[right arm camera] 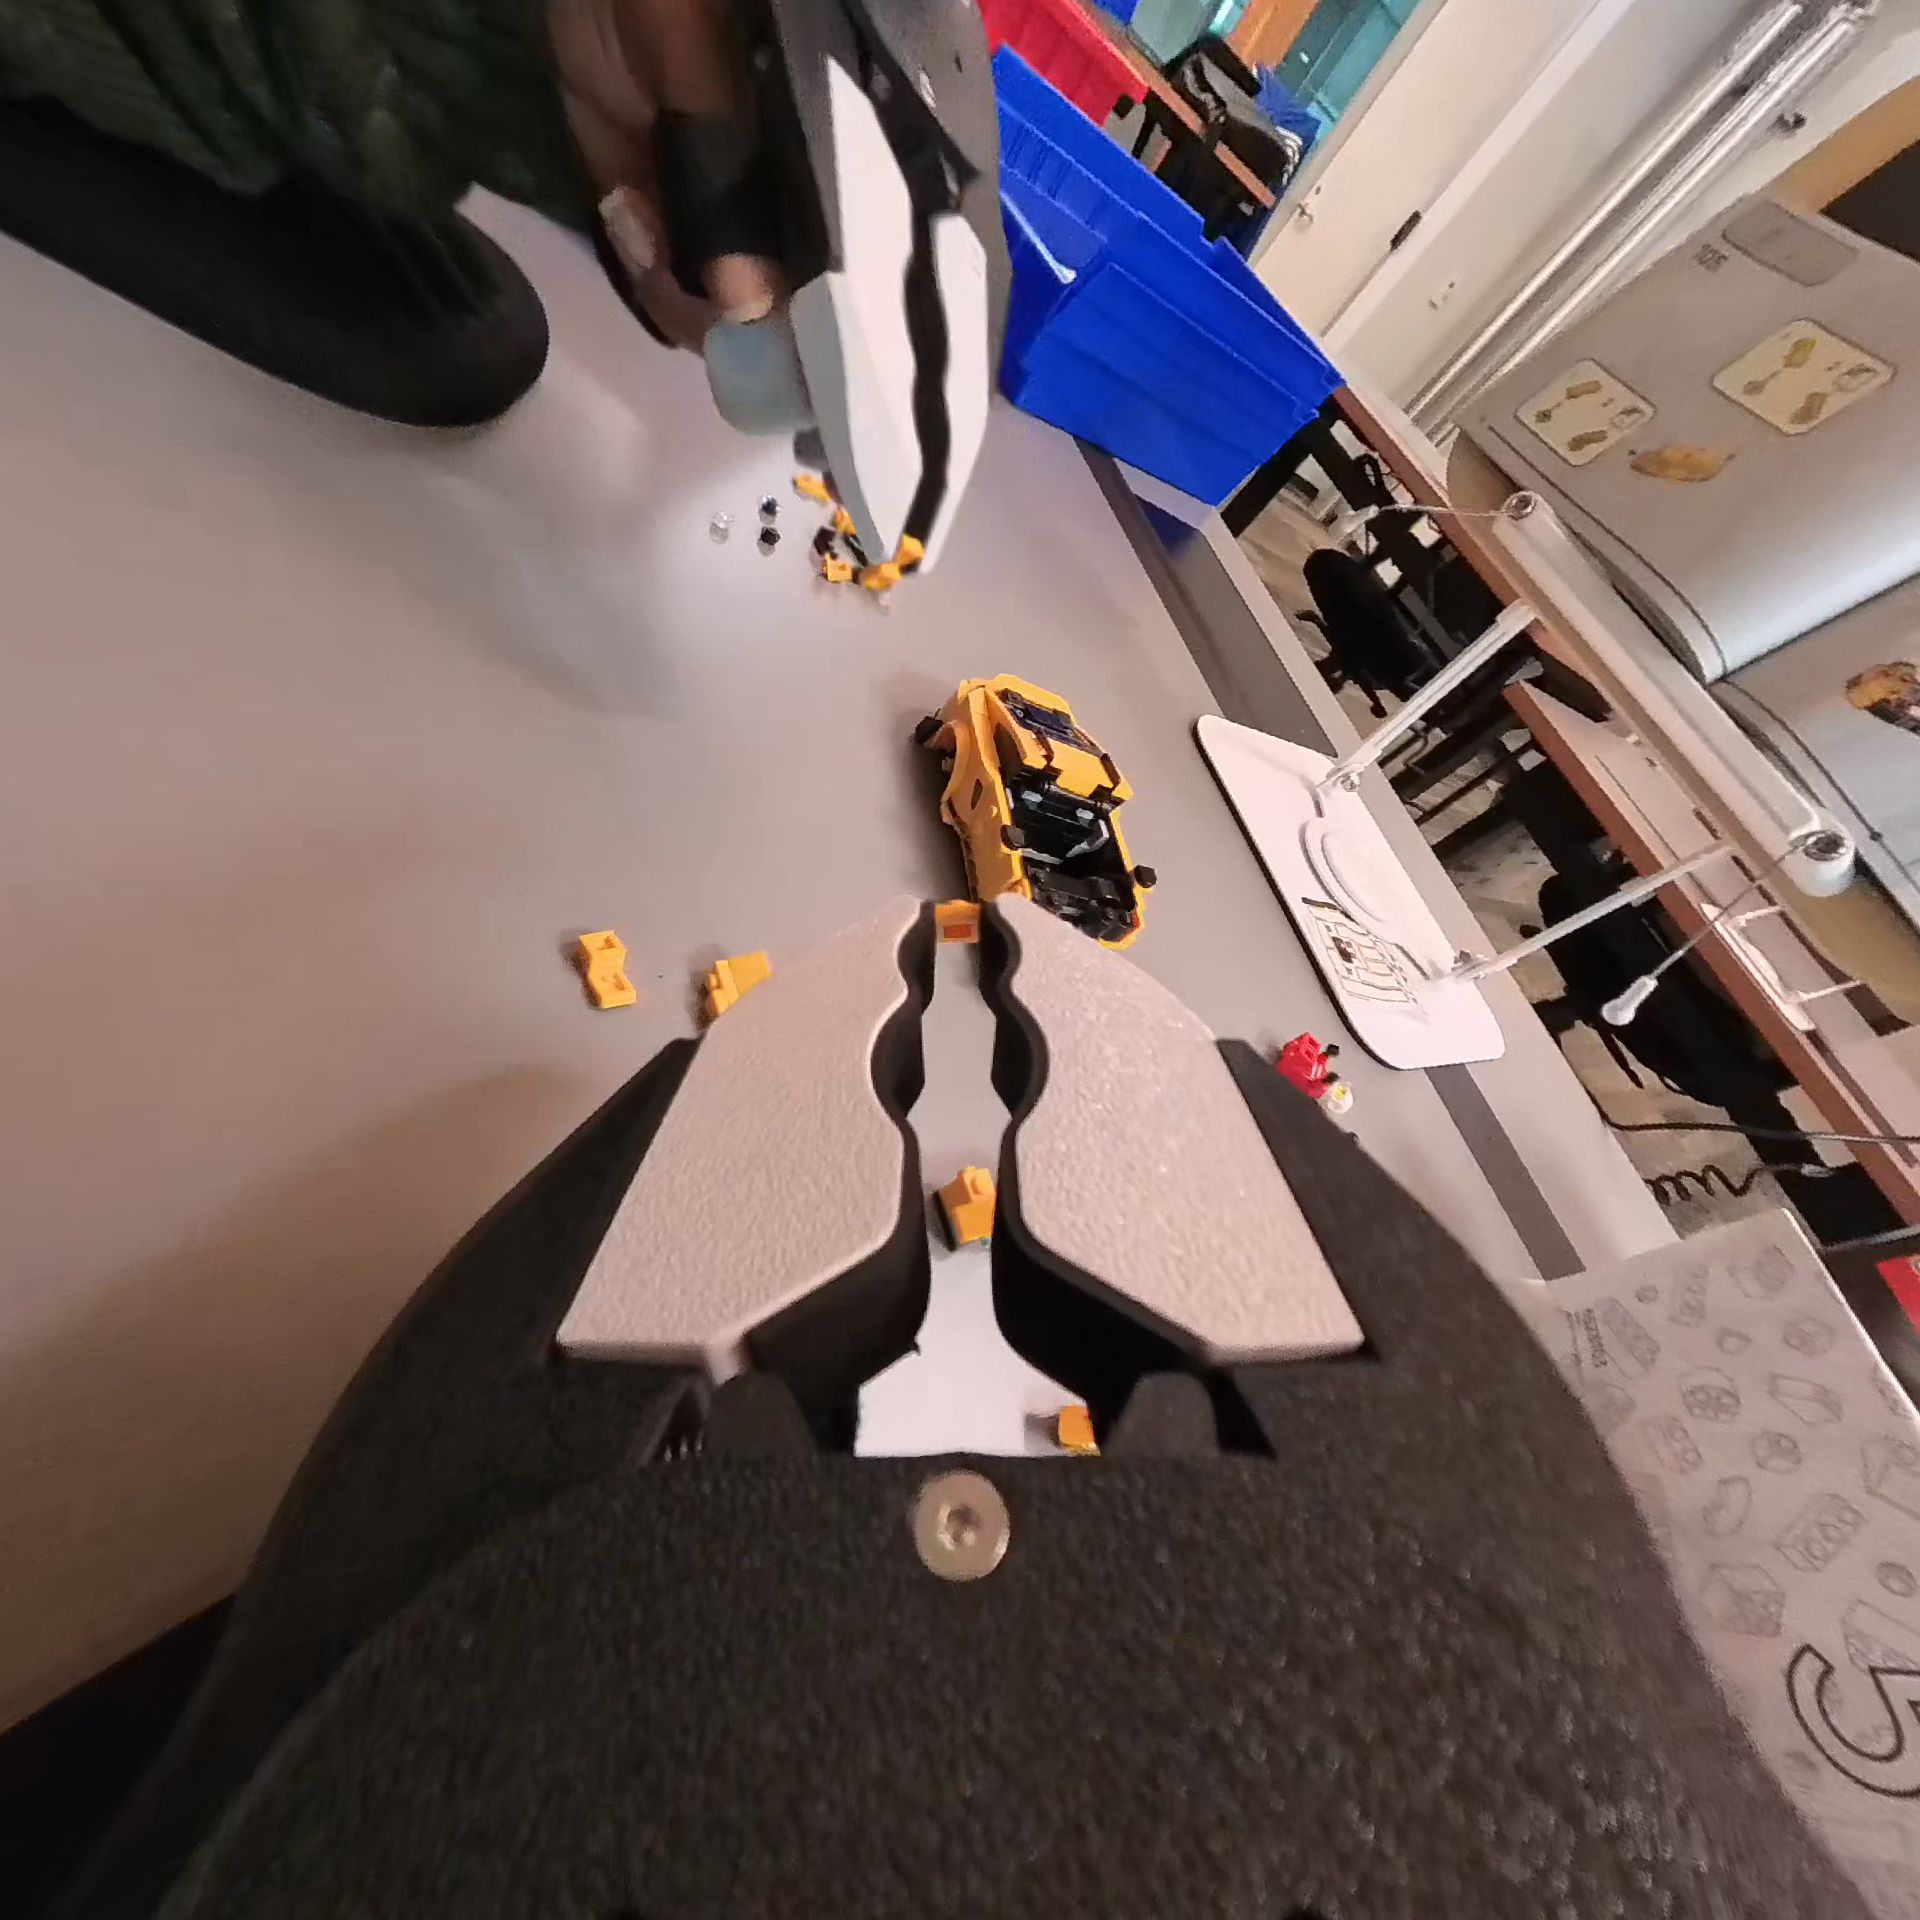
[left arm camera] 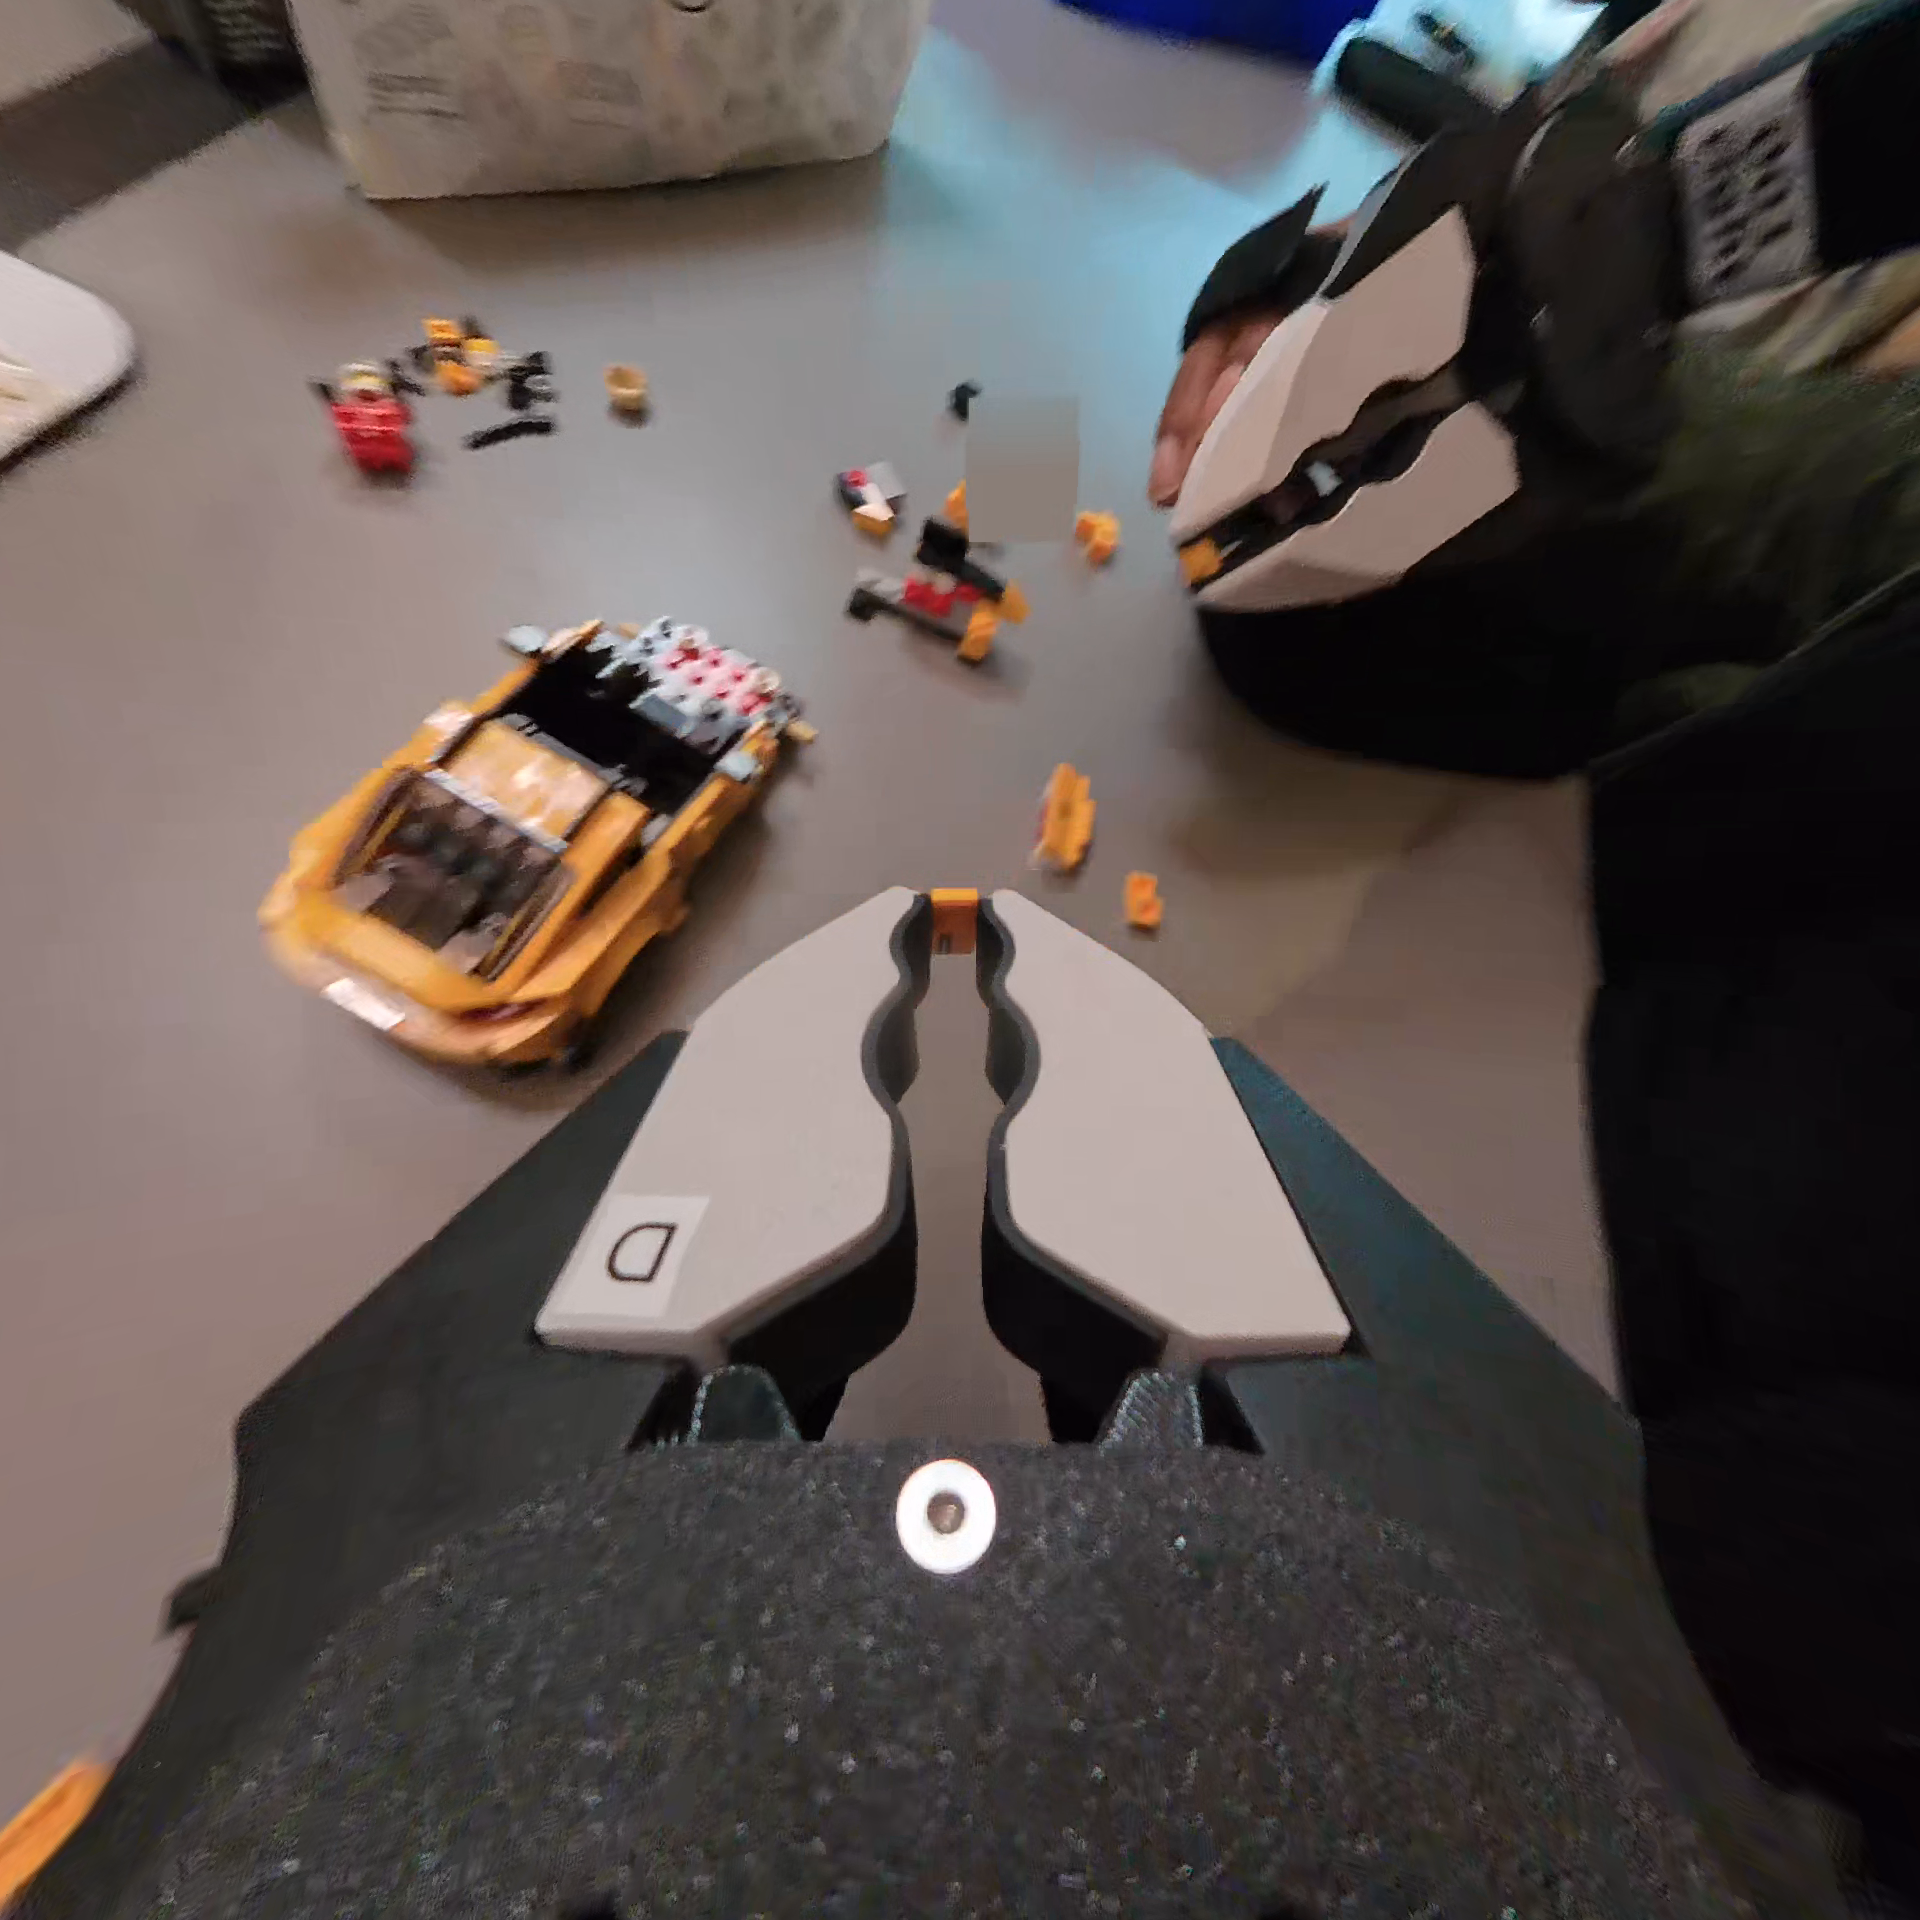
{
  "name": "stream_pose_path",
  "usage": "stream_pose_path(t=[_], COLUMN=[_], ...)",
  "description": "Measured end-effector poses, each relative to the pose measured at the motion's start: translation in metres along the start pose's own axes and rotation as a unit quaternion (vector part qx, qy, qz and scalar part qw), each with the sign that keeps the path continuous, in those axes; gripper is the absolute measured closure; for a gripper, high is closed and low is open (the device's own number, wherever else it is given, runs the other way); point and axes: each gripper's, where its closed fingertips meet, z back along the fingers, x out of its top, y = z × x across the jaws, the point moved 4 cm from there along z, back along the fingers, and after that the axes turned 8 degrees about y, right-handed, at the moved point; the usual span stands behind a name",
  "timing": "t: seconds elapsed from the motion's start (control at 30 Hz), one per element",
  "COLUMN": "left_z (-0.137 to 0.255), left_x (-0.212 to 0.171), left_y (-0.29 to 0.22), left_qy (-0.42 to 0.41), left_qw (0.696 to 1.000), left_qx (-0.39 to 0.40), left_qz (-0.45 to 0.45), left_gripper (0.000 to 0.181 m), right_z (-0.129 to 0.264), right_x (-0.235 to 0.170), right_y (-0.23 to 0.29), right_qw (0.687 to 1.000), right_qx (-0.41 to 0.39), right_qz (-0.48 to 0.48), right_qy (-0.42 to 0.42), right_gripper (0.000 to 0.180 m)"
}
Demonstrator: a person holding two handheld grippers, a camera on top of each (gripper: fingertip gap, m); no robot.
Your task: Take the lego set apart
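The yellow lego car (left arm camera: pixel 499 842), with its roof and rear partly stripped, sits on the grey table; it also shows in the right wrist view (right arm camera: pixel 1039 810). My left gripper (left arm camera: pixel 954 920) is shut on a small orange brick (left arm camera: pixel 954 906), held right of the car. It appears far off in the right wrist view (right arm camera: pixel 891 566) above a small pile of loose bits. My right gripper (right arm camera: pixel 957 923) is shut on a small orange piece (right arm camera: pixel 957 925). In the left wrist view it (left arm camera: pixel 1197 561) hangs at the upper right, with the orange piece at its tips.
Loose orange pieces (left arm camera: pixel 1065 816) (right arm camera: pixel 605 968) and a pile of black, red and orange parts (left arm camera: pixel 935 587) lie around the car. A red piece (right arm camera: pixel 1311 1062), a white lamp base (right arm camera: pixel 1351 894), blue bins (right arm camera: pixel 1143 343) and a white patterned box (left arm camera: pixel 603 94) edge the table. About 11 centimeters separates my left fingertips from my right.
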Motion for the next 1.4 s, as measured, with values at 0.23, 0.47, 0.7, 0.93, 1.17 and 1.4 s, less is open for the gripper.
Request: stream_pose_path(t=[0.23,0.47,0.7,0.93,1.17,1.4], left_z=[0.043,0.047,0.050,0.047,-0.008,-0.034], left_x=[-0.058,-0.094,-0.094,-0.034,0.020,0.032], left_y=[0.067,0.096,0.092,0.048,-0.041,-0.066], left_qy=[0.121,0.183,0.175,-0.008,-0.139,-0.154], left_qw=[0.964,0.943,0.949,0.990,0.975,0.929], left_qx=[0.234,0.263,0.253,0.141,-0.167,-0.297], left_qz=[0.048,0.087,0.076,-0.002,0.043,0.155], left_gripper=[0.173,0.155,0.140,0.160,0.166,0.165], right_z=[-0.007,-0.008,-0.007,-0.003,0.001,0.002], right_x=[-0.008,-0.011,-0.012,0.009,0.037,0.040], right_y=[0.001,0.002,0.003,0.000,0.011,0.018], right_qw=[1.000,0.999,0.999,0.999,0.992,0.992], right_qx=[0.008,0.009,0.008,0.006,0.035,0.039], right_qz=[-0.016,-0.015,-0.015,-0.045,-0.059,-0.030], right_qy=[0.017,0.030,0.033,-0.030,-0.102,-0.116], right_gripper=[0.172,0.172,0.172,0.172,0.172,0.172])
